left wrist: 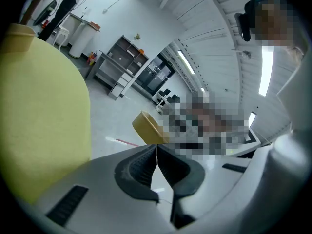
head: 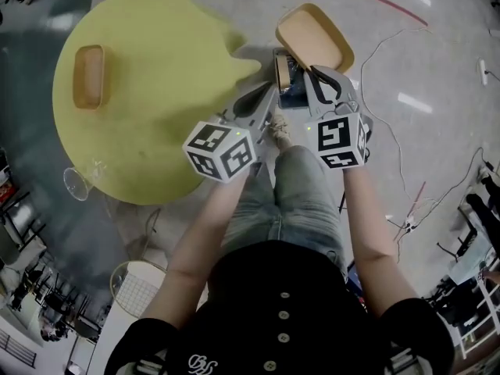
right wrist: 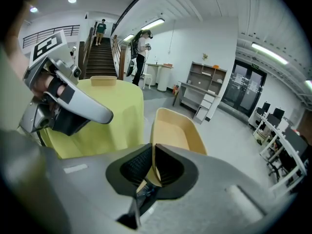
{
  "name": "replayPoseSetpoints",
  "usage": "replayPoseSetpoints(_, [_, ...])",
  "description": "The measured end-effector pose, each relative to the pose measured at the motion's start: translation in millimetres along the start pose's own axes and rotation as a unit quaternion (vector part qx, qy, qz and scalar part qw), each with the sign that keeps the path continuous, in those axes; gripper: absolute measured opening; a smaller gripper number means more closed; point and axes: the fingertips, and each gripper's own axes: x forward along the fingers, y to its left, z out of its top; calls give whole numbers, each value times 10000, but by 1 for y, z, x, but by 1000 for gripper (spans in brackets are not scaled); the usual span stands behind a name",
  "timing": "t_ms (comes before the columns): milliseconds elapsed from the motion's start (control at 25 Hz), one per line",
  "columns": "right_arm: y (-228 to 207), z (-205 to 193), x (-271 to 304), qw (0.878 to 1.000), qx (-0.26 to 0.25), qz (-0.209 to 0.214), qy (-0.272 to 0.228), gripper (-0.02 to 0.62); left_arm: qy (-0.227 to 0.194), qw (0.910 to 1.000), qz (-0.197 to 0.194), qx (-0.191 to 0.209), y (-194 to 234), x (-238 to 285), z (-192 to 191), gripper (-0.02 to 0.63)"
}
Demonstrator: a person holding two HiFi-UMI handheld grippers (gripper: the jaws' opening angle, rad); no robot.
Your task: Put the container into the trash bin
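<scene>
The right hand-held gripper (right wrist: 152, 148) pinches the rim of the tan oval paper container (right wrist: 176, 130). Hold it tight all the way to the trash bin. The left hand-held gripper (left wrist: 157, 150) is clenched and empty.

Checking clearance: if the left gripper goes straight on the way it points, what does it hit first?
Probably the tan tray-shaped container, whose rim the right gripper holds. It shows just beyond the tips of the shut left gripper, though depth is unclear.

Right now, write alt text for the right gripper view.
The right gripper has its jaws shut on the rim of a tan container. Behind, at left, stands a yellow table, with the left gripper in front of it.
</scene>
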Motion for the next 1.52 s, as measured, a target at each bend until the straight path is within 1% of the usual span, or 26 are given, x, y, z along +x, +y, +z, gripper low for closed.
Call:
replayPoseSetpoints(360, [2,-40,11,9991,229,190,296,21,266,9995,1,-157,3,22,-25,14])
replayPoseSetpoints(640, [12,-71,26,9972,376,310,569,21,430,9985,20,-324,19,32,-38,14])
replayPoseSetpoints(1000, [30,-113,37,9902,947,489,906,21,631,9971,124,-398,32,41,-62,14])
replayPoseSetpoints(1160, [34,-127,42,9830,1415,581,1015,23,702,9971,191,-228,35,44,-71,14])
replayPoseSetpoints(1320, [36,-143,51,9763,1749,601,1127,23,797,9960,189,-357,42,50,-83,14])
replayPoseSetpoints(1520, [38,-162,56,9706,2021,545,1192,23,942,9947,188,-361,49,57,-96,14])
